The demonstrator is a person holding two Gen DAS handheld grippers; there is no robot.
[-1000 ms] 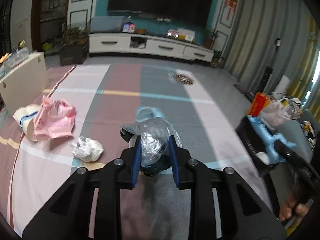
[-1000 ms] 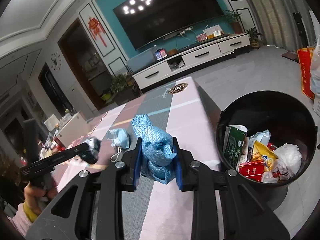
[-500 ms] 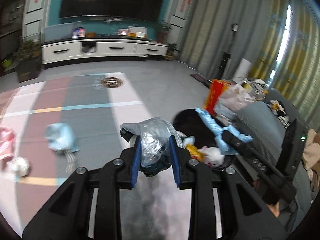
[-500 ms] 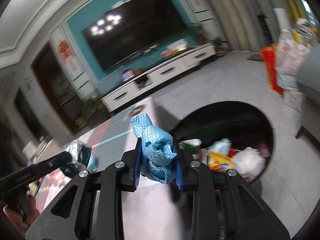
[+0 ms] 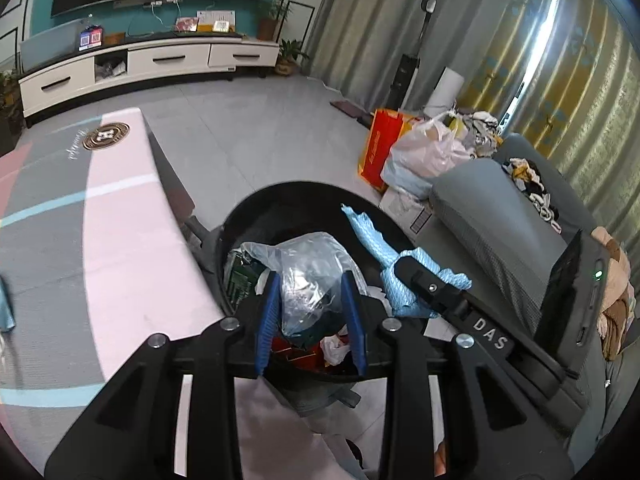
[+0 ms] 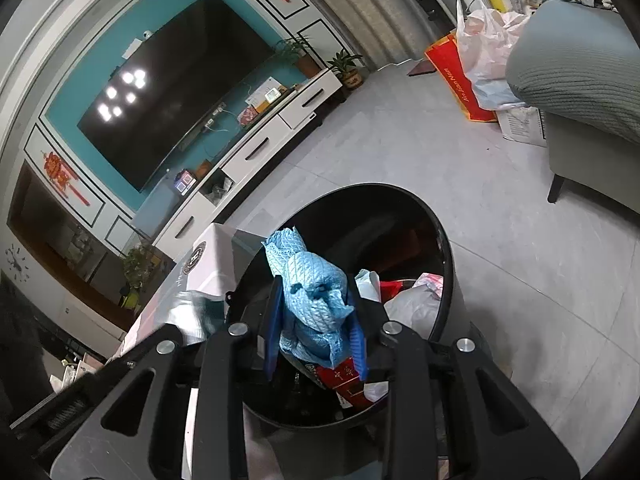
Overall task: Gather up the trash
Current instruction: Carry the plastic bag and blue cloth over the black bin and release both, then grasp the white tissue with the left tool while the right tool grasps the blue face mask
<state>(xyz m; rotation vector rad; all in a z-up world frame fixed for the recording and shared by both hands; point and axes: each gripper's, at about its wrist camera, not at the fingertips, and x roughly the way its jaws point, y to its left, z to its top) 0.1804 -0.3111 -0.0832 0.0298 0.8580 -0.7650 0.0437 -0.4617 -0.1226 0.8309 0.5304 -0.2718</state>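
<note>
My left gripper (image 5: 310,280) holds a crumpled clear plastic bag (image 5: 304,256) between its blue pads, above the mouth of the black bin (image 5: 280,196); its jaws are opening with the bag still between them. My right gripper (image 6: 316,292) grips a bunched blue cloth (image 6: 312,280) over the same bin (image 6: 440,232), and its jaws are opening too. In the left wrist view the right gripper (image 5: 400,276) comes in from the right with the blue cloth (image 5: 376,248). The bin holds a red box (image 6: 344,376), white paper and wrappers.
The table with its pink and grey striped cloth (image 5: 120,240) ends right beside the bin. A grey sofa (image 5: 500,208) stands to the right, with a red bag (image 5: 380,148) and full plastic bags on the floor behind the bin. A white TV cabinet (image 5: 140,64) lines the far wall.
Both grippers swung right from over the table to above the bin, each still carrying its piece. The pink wrapper, cup and white wad on the table dropped out of the left view.
</note>
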